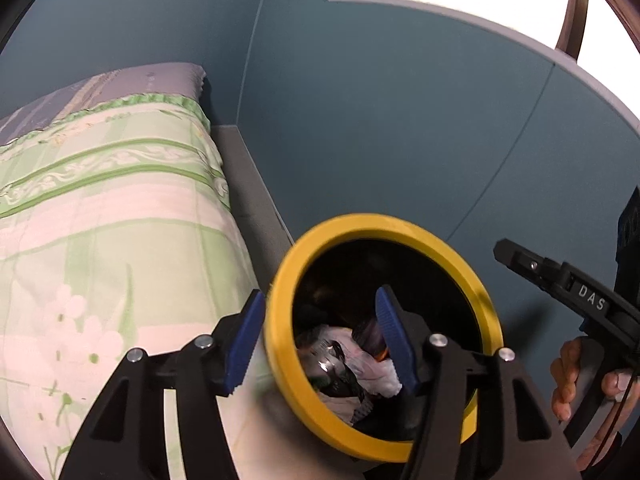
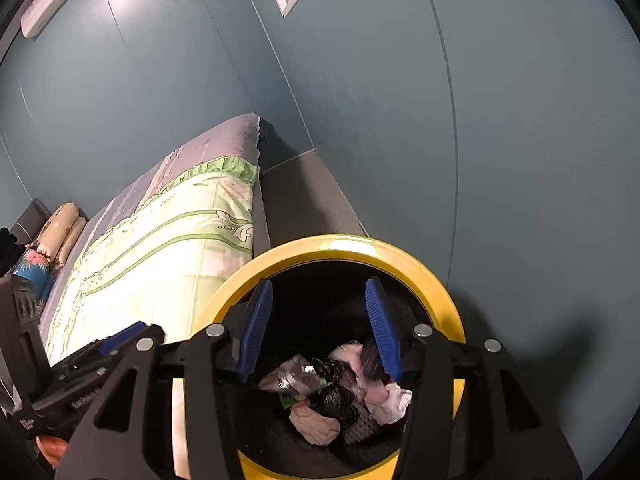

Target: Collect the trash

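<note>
Yellow-rimmed round black bin (image 2: 420, 264) | holds crumpled paper (image 2: 314, 426), black plastic scraps (image 2: 334, 400) | your left gripper (image 1: 320, 344), right gripper (image 2: 318, 328): both parted, empty

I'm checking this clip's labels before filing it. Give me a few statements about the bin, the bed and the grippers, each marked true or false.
1. The bin has a yellow rim. True.
2. The bin is empty. False: crumpled paper and other trash lie inside.
3. The right hand-held gripper is clamped on a bottle. False: its jaws are open, with nothing between them.
4. The bed stands beside the bin. True.
5. The wall is red. False: it is blue.
</note>
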{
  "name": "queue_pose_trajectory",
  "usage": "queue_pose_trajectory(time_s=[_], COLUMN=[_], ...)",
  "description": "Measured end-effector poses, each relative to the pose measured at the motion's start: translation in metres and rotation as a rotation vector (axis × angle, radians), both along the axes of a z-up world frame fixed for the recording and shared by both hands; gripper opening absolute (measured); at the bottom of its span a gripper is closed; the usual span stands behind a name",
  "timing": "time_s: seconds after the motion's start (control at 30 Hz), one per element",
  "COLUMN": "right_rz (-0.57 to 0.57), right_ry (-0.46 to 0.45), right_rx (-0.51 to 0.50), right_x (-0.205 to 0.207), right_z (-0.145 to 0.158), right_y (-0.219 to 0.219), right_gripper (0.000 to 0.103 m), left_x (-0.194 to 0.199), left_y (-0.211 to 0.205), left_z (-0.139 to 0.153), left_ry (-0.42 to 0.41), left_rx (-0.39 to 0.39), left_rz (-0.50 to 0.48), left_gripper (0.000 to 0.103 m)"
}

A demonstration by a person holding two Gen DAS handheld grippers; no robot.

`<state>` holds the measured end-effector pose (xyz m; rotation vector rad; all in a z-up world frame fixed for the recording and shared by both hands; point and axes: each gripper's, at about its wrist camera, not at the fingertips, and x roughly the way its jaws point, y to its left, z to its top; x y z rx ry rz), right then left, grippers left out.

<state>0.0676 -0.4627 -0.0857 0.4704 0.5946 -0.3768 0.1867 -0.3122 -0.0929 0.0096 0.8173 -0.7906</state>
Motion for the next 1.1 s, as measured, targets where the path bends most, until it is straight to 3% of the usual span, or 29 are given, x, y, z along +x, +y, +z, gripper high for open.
queue_pose_trajectory(time_s=[0.4,0.5,0.7,0.8,0.87,0.93,1.1], right_rz=[0.029,0.066,0.150,0.185,0.204,0.224,0.217], right_ry=[-0.040,-0.054,-0.084,-0.114,-0.131,-0.144,-0.213], right_rx=[-0.087,-0.120,-0.192,-0.227,-0.238,-0.253,-0.305], right_x=[-0.003,0.002,0.013,0.013,0.013,0.013,0.000], right_z=[0.031,0.041,0.059,0.069,0.074,0.079,0.094], right_y=[0.043,0.066,0.124,0.153,0.171,0.188,0.224], right_gripper=[0.046,0.048,0.060,0.075,0.091,0.094,0.095], left_x=[0.012,0.012,0.002,-0.009,-0.016,-0.026,-0.056], left_y=[0.100,0.139,0.203,0.234,0.250,0.271,0.303], left_z=[0.042,0.048,0.060,0.068,0.072,0.077,0.092], left_ry=[-0.109,-0.131,-0.171,-0.201,-0.211,-0.229,-0.300], left_rx=[-0.026,-0.022,-0.016,-0.021,-0.036,-0.052,-0.058], left_rz=[0.175,0.248,0.381,0.452,0.486,0.536,0.613], left_gripper=[0.055,0.061,0.066,0.075,0.080,0.088,0.095])
